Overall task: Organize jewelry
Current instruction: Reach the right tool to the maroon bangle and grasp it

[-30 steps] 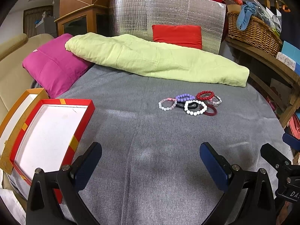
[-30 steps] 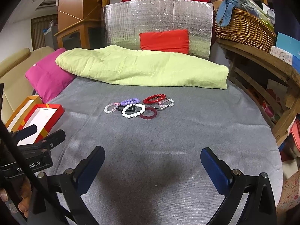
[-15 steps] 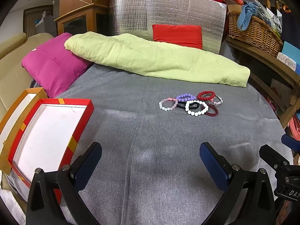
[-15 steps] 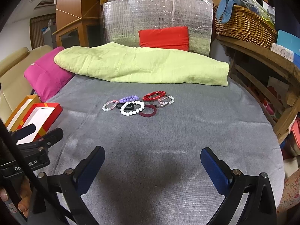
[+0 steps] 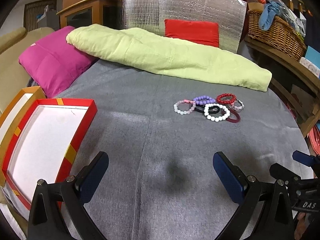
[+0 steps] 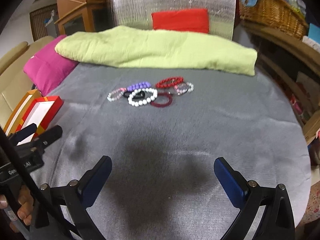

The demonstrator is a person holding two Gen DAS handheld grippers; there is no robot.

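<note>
1. Grey table cover (image 5: 124, 104) — matt woven cloth with a fine rough nap.
2. White bead bracelet (image 5: 217, 112) and red bead bracelet (image 5: 226, 98) — smooth, glossy beads.
3. Red box (image 5: 80, 136) — cardboard, matt white inside.
4. Silver panel (image 5: 180, 10) — crinkled shiny foil.
5. Basket (image 5: 280, 34) — rough woven wicker.
6. Green quilt (image 5: 170, 58) — soft matt cloth.

- The right gripper (image 6: 162, 177) has moved forward toward the bracelet cluster (image 6: 150, 93), which now sits larger and lower in its view.
- Its picture is blurred, probably from motion.
- The left gripper (image 5: 160, 174) has edged slightly closer.
</note>
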